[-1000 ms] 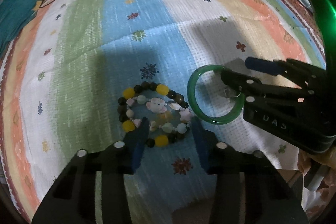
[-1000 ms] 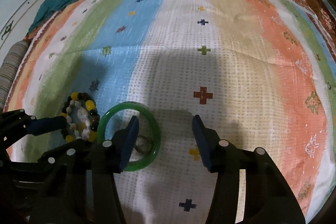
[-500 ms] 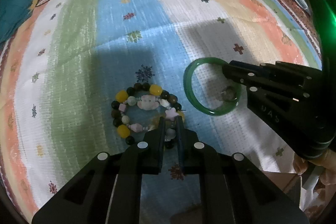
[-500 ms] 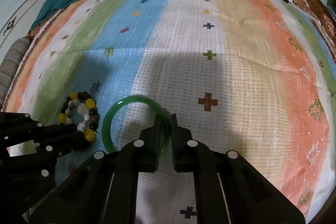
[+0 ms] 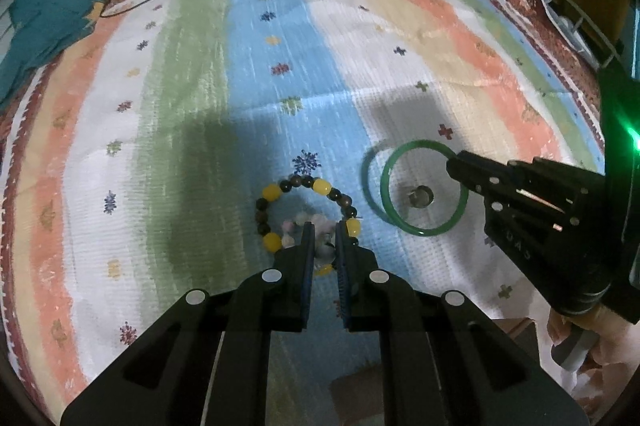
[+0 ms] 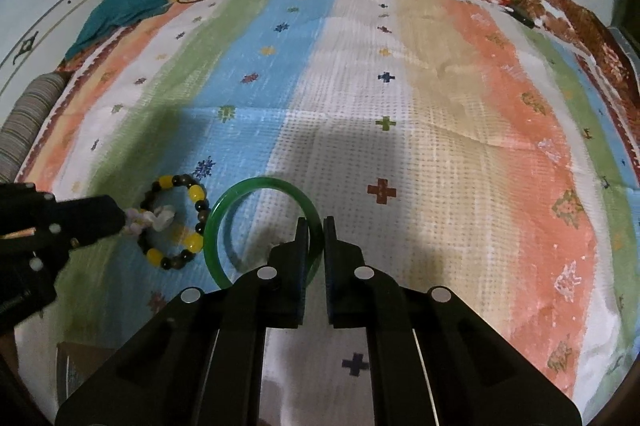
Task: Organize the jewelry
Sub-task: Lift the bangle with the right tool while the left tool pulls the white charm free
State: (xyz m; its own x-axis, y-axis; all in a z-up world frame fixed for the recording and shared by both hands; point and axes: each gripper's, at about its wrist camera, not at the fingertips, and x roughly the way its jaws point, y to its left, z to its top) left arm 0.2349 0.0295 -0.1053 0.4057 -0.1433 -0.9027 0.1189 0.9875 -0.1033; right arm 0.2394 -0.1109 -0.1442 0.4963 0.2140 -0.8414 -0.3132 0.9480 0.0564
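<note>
Now both bracelets hang lifted.

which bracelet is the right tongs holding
The plain green bangle: the right tongs are shut on its rim. The beaded bracelets, one of dark and yellow beads and a pale one bunched inside it, are pinched by the left tongs.

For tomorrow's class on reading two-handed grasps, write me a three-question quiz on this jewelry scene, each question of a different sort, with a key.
1. True or false: the right tool is shut on the green bangle.
2. What does the left tool grip?
A. teal cloth
B. beaded bracelet
C. black cable
3. Fill in: a small round object lies on the striped ____ below the bangle's ring.

Key: 1 true; 2 B, the beaded bracelet; 3 blanket.
</note>
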